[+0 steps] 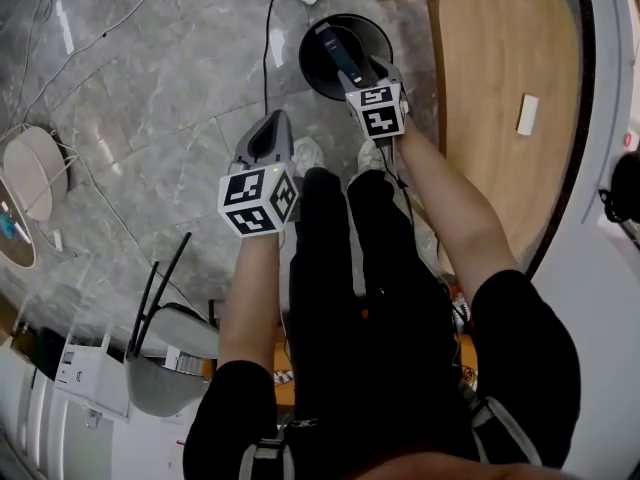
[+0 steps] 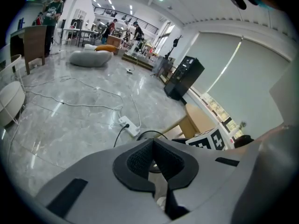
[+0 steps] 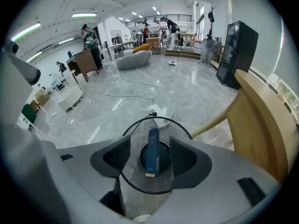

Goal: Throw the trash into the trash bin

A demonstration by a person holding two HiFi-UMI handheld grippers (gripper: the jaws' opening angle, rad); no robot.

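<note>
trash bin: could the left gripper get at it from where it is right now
Probably yes. The trash bin stands open-topped on the floor just beyond the left gripper, with nothing between them. The right gripper hangs over its mouth, jaws open round a blue pack, so that side is crowded.

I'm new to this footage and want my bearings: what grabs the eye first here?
A slim dark blue box sits between the jaws of the open right gripper, touching neither, at the mouth of the round black mesh trash bin on the grey marble floor. A large round wooden table fills the head view's right side.
</note>
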